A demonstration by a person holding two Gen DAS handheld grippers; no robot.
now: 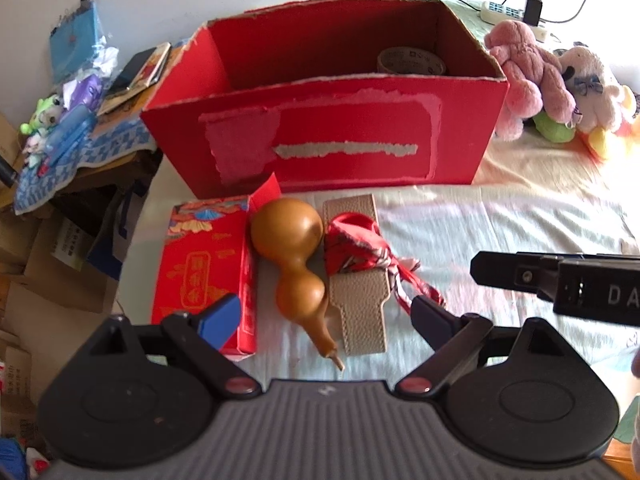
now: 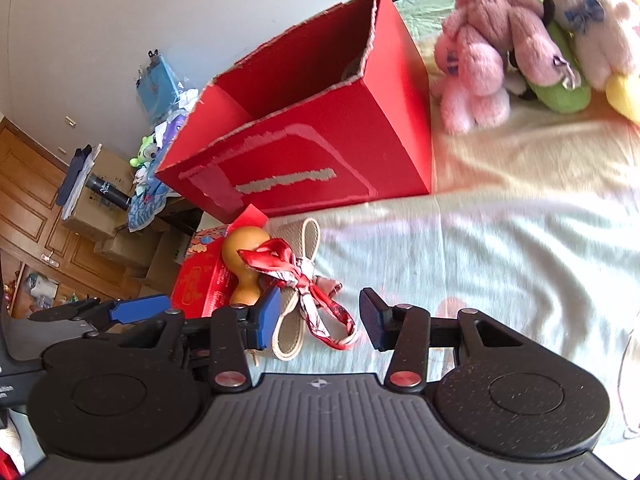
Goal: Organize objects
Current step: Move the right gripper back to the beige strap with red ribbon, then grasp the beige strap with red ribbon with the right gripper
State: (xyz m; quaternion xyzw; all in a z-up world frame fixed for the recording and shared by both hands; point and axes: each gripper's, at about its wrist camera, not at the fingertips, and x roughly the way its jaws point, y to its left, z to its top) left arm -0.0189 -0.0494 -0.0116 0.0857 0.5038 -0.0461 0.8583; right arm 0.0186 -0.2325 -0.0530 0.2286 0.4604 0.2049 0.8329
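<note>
Plush toys (image 2: 516, 40) huddle at the bed's (image 1: 500, 232) far right edge; a power strip (image 1: 508, 12) lies behind them. Cardboard boxes (image 1: 60, 276) stack off its left edge.

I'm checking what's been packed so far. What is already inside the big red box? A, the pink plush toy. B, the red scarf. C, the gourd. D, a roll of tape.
D: a roll of tape sits in the far right corner of the red box, while the gourd and scarf lie on the bed in front of it and the pink plush sits beside it.
</note>
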